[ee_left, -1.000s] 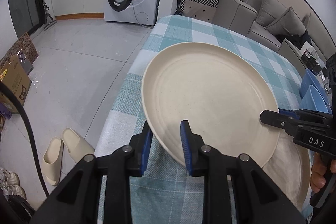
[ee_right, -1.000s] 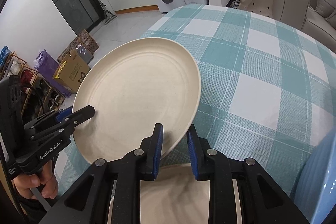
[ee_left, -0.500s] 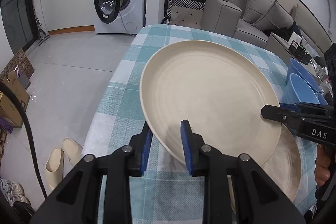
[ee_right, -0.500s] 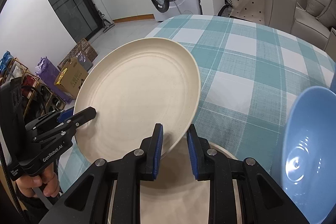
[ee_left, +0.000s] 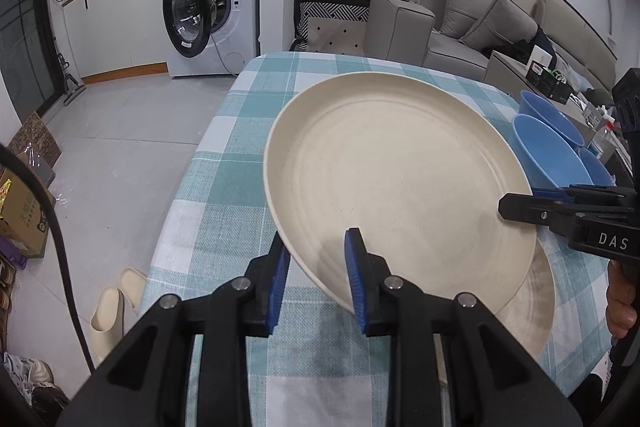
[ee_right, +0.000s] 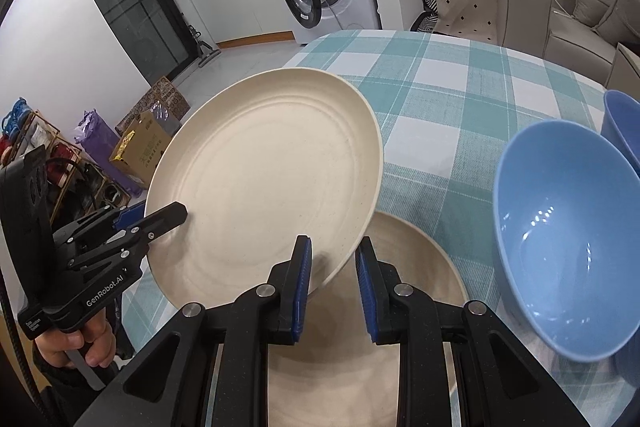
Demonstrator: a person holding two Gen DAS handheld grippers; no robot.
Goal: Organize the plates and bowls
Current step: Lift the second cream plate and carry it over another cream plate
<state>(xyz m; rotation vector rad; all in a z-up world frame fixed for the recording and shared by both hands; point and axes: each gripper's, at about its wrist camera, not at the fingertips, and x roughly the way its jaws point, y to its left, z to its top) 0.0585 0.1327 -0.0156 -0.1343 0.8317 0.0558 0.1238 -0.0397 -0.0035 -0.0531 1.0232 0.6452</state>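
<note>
Gripping opposite edges of the cream plate (ee_left: 400,171), my left gripper (ee_left: 318,281) and right gripper (ee_right: 332,283) each have their jaws narrowed onto its rim, holding it tilted above a second cream plate (ee_right: 416,259) lying on the checked tablecloth (ee_right: 460,87). I judge stacking half done: this plate still needs lowering, and beyond, the blue bowls (ee_left: 548,155) stand unnested.

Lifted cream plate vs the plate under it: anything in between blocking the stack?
Nothing visible. The lifted plate, gripped at its rim by the left gripper and right gripper, hangs tilted over the lower plate, whose visible face is bare. The blue bowl sits off to the side.
</note>
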